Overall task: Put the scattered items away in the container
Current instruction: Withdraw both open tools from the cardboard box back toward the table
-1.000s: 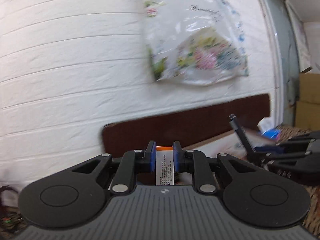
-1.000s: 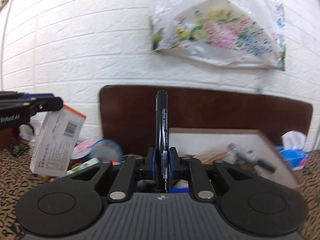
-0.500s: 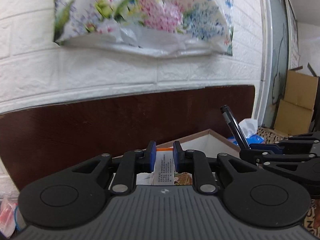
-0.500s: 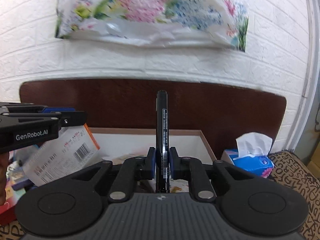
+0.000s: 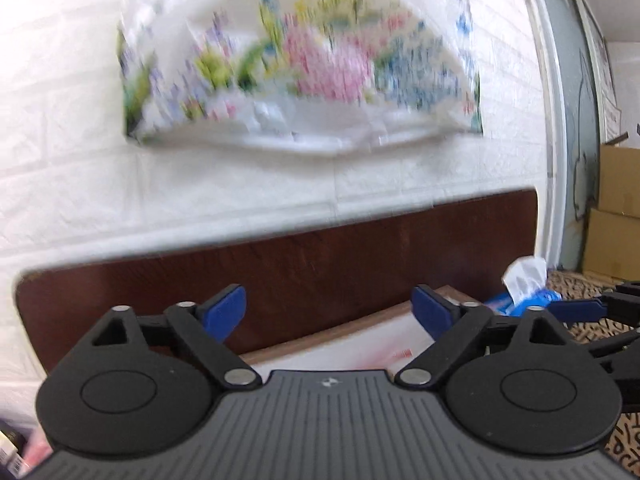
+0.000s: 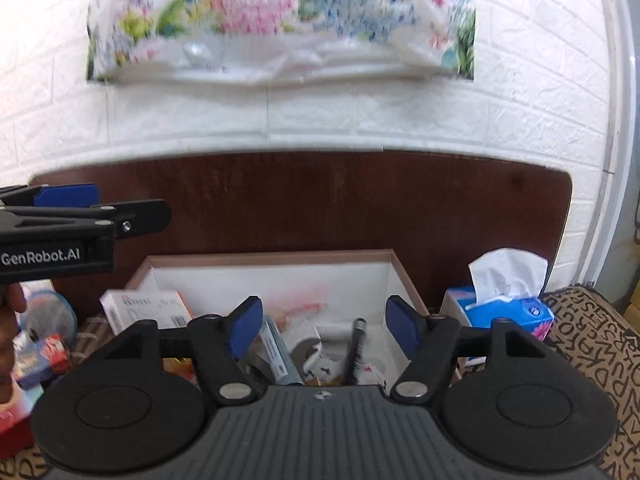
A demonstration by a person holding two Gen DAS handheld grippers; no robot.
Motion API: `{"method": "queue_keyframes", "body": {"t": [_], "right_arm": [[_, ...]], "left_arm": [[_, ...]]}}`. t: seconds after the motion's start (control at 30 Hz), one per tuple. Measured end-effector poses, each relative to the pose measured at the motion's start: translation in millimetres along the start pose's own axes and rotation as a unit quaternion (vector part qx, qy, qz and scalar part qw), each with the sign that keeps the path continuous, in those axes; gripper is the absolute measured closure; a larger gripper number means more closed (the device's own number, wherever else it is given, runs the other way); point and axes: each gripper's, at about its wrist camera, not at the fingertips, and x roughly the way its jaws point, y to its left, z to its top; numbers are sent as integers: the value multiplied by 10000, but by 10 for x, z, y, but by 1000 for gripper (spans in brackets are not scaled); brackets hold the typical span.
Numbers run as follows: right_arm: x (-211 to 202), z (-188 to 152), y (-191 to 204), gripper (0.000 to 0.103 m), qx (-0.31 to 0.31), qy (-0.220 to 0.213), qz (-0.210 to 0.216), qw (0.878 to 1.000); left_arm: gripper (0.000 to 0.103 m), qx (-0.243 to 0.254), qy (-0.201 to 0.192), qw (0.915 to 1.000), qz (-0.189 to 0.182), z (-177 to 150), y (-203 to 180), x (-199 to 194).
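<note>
The container is an open box (image 6: 272,256) with a brown rim and white inside, standing against a dark wooden board. My right gripper (image 6: 324,328) hangs over it with its jaws opening and nothing between the pads. Below them a black pen (image 6: 356,348) lies in the box among other small items. A white and orange carton (image 6: 144,308) lies at the box's left edge. My left gripper (image 5: 328,312) is also opening, its jaws wide and empty, over the box rim (image 5: 320,340). In the right wrist view the left gripper (image 6: 120,208) juts in from the left, above the carton.
A blue tissue box (image 6: 504,304) stands right of the container on a patterned cloth (image 6: 580,340). Left of the container lie a blue round lid (image 6: 52,312) and a small colourful packet (image 6: 40,356). Behind is a white brick wall with a flowered bag (image 6: 280,20). Cardboard boxes (image 5: 616,200) stand far right.
Both grippers moved over the box, then opened. The left one let go of the white and orange carton, the right one let go of the black pen. Both things now lie below.
</note>
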Motion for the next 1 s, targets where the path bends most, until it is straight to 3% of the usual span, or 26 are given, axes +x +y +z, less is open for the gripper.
{"method": "queue_keyframes", "body": {"t": [0.23,0.33,0.43,0.67,0.77,0.87,1.0], "right_arm": [[-483,-12,270,21,9,-428,387,9983],[-671,-87,465,21,59,-499,673,9965],[-825,-204,728,21,65,-482,985,9939],[-952,-567,1433,21,122,-229,1687,9853],[-892,-724,1730,21,58,38,1897,9818],[-849,-843,1936,21,8,243,1966,9802],[-855,-935,2073,21,-68,378,1977,9795]], "left_arm": [[1,-78,-338,9992,208,-2,297,-625],[1,46,-373,9976,581,-166,532,-954],[0,125,-277,9947,980,-396,784,-1279],[0,-256,278,9836,1764,-984,1321,-1930],[0,-103,597,9813,1829,-1212,1360,-2017],[0,78,961,9831,1557,-1429,1313,-1988],[0,497,1109,9839,1310,-1638,1158,-1840]]}}
